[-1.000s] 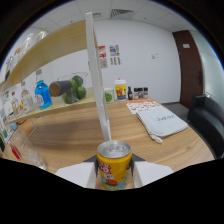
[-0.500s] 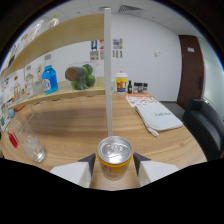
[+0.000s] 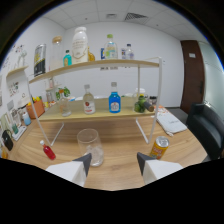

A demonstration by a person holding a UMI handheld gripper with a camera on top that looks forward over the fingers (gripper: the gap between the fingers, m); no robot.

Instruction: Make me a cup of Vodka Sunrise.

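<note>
Flanking fingers (image 3: 83,162), one glass (image 3: 91,146), one can (image 3: 159,147)

Bright, even overhead office light, soft overall blur, strong fisheye bending and a black vignette around the edges.

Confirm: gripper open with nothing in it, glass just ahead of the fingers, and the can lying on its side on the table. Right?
Not quite. The can stands on the table, roughly upright, beside the right finger, as the gripper view shows. The rest holds: the gripper is open with nothing between its fingers, and the glass is just ahead of them.
</note>
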